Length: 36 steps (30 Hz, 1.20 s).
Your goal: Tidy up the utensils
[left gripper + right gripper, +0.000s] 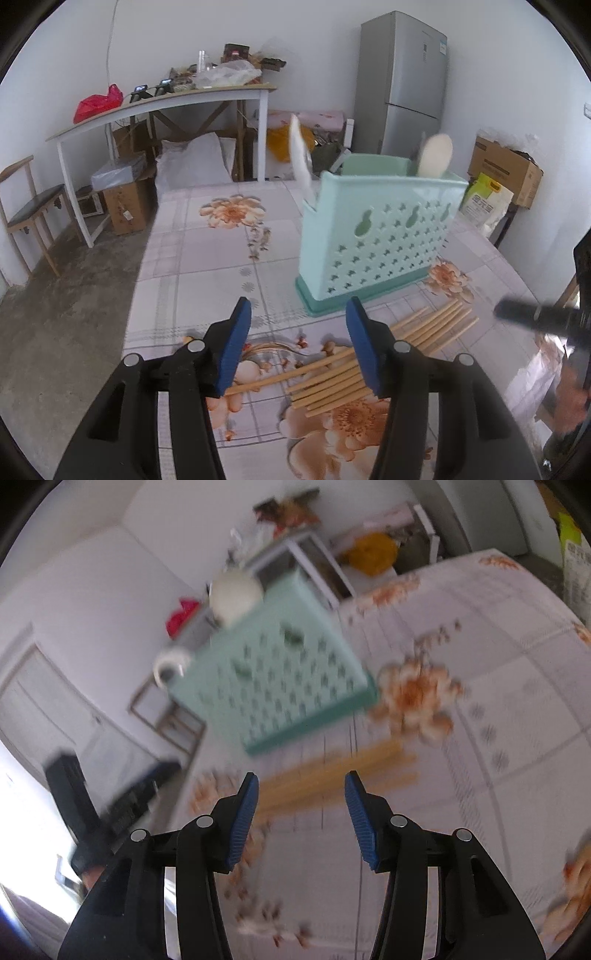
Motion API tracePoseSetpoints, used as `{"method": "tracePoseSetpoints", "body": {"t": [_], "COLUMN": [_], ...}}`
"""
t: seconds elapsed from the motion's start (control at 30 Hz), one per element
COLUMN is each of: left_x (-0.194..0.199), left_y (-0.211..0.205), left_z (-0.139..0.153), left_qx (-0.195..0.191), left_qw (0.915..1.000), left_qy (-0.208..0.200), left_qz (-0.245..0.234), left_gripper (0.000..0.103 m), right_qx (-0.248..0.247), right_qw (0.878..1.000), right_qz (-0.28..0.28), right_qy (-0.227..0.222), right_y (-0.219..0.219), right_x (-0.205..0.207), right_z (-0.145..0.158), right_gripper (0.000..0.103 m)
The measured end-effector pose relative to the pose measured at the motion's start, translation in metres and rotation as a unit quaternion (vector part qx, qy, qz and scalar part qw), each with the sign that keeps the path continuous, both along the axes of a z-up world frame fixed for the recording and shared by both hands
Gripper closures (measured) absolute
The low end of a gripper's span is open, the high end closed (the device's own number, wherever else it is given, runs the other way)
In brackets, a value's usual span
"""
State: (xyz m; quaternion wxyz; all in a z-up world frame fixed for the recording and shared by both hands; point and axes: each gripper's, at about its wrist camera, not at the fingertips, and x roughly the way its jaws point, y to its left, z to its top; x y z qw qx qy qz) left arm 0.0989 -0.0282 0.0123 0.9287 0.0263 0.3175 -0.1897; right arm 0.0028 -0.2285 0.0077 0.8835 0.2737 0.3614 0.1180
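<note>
Chopsticks (373,354) lie loose before the rack (376,236), unsorted; two spoons (436,155) already stand inside. Both jaws gape, empty.

No wording could be read anywhere: the sticker on the fridge (441,47), the print on the cardboard box (506,168) and the dark characters on the yellow-green bag (485,201) beside it were all too small and blurred to make out
</note>
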Motion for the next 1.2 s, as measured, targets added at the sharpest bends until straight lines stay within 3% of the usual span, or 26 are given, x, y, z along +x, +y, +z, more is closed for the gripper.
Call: {"method": "tracePoseSetpoints", "body": {"t": [0.17,0.37,0.5,0.73,0.8,1.2], "left_x": [0.007,0.013,0.02,0.044,0.046,0.047], "left_y": [-0.01,-0.014,-0.015,-0.021,-0.021,-0.043], "left_z": [-0.017,-0.028,-0.036,-0.062,-0.061,-0.061], "left_qx": [0.003,0.012,0.018,0.016,0.0,0.003], "left_qw": [0.9995,0.9988,0.998,0.9931,0.9926,0.991], "left_qy": [0.029,0.045,0.058,0.116,0.12,0.126], "left_qz": [-0.016,-0.017,-0.019,-0.011,-0.015,-0.045], "left_gripper": [0.051,0.055,0.06,0.077,0.078,0.079], "right_qx": [-0.07,-0.108,-0.092,-0.075,-0.076,-0.068], "right_qw": [0.997,0.993,0.993,0.995,0.995,0.996], "right_qz": [0.022,0.035,0.028,0.027,0.028,0.03], "right_qy": [0.025,0.044,0.072,0.064,0.061,0.051], "right_y": [0.032,0.046,0.04,0.03,0.03,0.03], "right_x": [0.002,0.008,0.011,0.006,0.006,0.008], "right_z": [-0.008,-0.015,-0.028,-0.028,-0.027,-0.029], "right_gripper": [0.055,0.055,0.055,0.055,0.055,0.055]}}
